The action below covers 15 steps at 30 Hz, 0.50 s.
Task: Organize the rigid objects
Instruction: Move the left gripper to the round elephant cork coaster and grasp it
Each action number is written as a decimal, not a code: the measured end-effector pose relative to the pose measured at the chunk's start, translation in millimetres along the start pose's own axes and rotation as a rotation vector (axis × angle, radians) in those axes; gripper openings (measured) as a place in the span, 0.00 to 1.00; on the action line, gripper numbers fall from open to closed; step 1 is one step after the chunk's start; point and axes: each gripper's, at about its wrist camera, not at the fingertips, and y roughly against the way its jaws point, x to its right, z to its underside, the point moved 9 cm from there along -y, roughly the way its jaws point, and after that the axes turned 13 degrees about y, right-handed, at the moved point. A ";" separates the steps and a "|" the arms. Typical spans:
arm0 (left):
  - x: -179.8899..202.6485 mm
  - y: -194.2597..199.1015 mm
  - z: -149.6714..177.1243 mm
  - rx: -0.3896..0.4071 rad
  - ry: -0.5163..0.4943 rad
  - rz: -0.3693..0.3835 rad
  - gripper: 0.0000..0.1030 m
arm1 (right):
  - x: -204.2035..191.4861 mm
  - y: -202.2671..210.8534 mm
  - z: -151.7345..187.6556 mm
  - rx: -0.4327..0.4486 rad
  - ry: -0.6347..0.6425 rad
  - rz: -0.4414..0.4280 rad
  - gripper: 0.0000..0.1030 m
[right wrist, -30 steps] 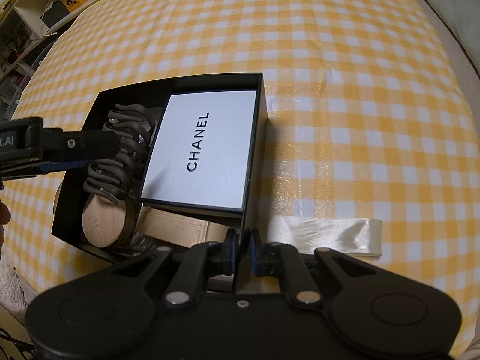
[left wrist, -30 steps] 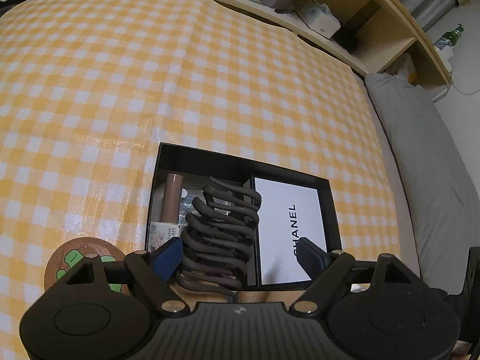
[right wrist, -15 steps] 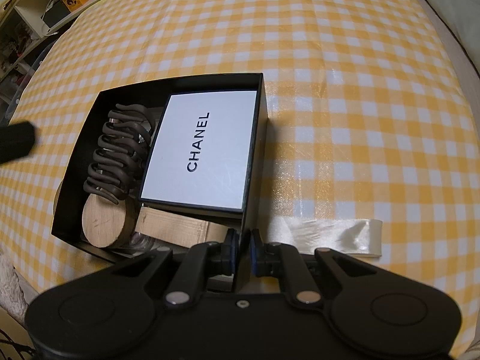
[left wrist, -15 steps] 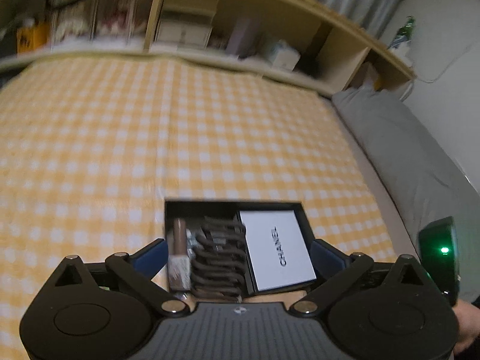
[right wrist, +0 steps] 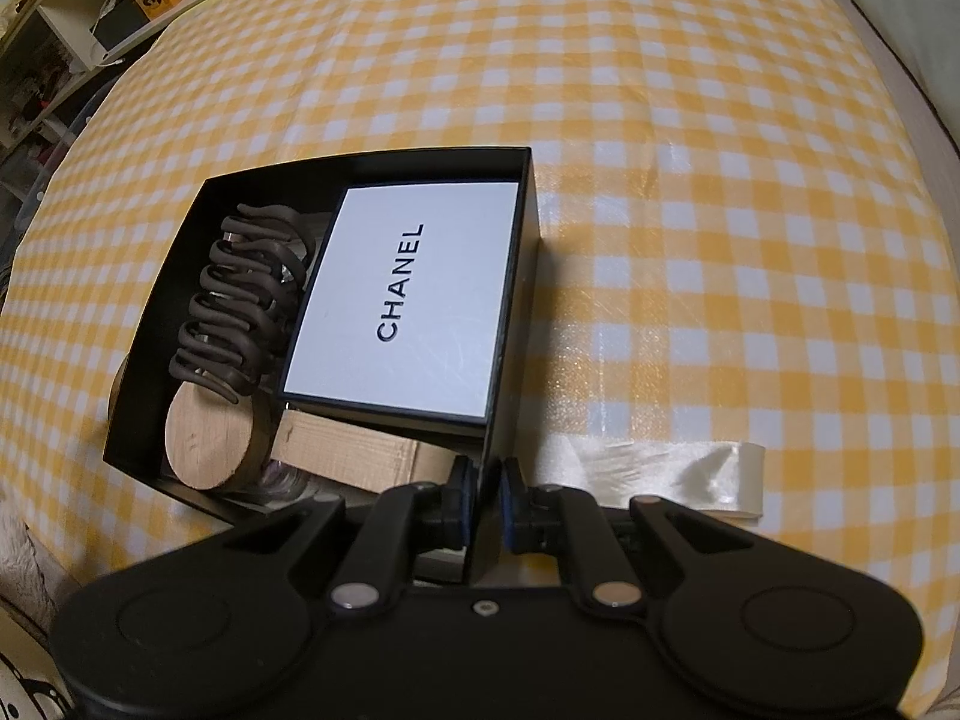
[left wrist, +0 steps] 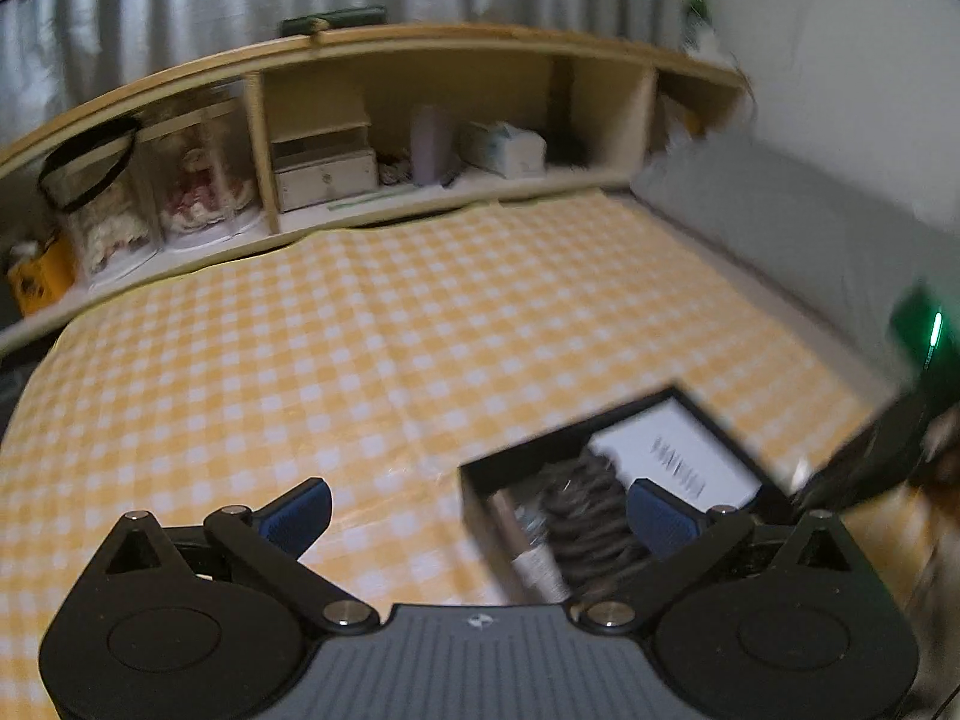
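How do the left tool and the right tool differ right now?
The left tool has just been opening: it is wide open with nothing between its pads, above the checked cloth. The right tool is shut on the black box, pinching its near wall. Both have blue pads.

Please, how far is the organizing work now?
Mostly done: the brown hair claw, white Chanel box and wooden disc lie inside the black box. The right gripper pinches its wall; the left gripper, jaws just opened, holds nothing. Only a white ribbon remains outside.
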 end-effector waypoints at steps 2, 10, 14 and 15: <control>-5.2 -14.0 17.0 -0.059 -0.077 0.012 1.00 | -0.6 0.0 -0.5 0.000 0.006 0.006 0.10; -11.6 -30.0 78.5 -0.238 -0.317 0.152 1.00 | -2.1 1.1 -1.6 0.002 0.003 -0.003 0.10; -18.4 -44.1 107.2 -0.314 -0.373 0.141 1.00 | -2.1 0.9 -1.6 0.002 0.002 -0.003 0.10; -19.4 -48.3 112.3 -0.327 -0.387 0.138 1.00 | -2.1 0.9 -1.6 0.002 0.002 -0.003 0.10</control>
